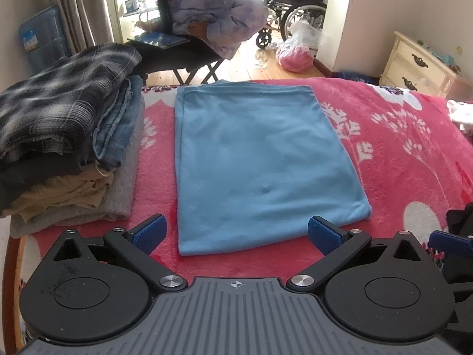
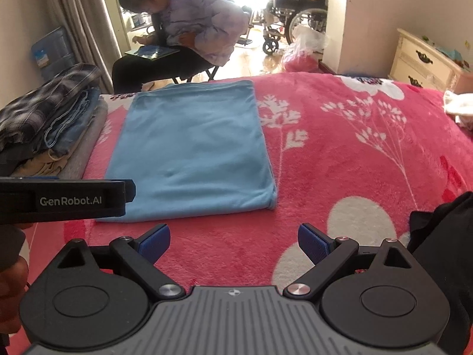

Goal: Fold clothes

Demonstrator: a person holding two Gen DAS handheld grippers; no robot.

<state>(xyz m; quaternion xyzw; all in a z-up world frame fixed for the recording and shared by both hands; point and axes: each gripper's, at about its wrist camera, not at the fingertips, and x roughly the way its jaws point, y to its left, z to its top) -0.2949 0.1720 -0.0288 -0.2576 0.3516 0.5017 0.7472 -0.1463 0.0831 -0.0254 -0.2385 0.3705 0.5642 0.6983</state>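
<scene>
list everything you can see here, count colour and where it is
blue garment: 1, light blue, folded flat on the blanket, centre
blanket: 1, pink with white flowers, covering the bed
clothes stack: 1 pile, plaid, denim, black, beige, grey, left of the blue garment
black cloth: 1, near right edge
white cloth: 1, far right on the bed
nightstand: 1, cream, far right
wheelchair: 1, black, in the doorway
plastic bag: 1, clear with pink contents, on the floor
storage box: 1, blue, far left
seated person: 1, lilac jacket, beyond the bed
left hand-held gripper: open, at the garment's near edge
right hand-held gripper: open, over bare blanket
</scene>
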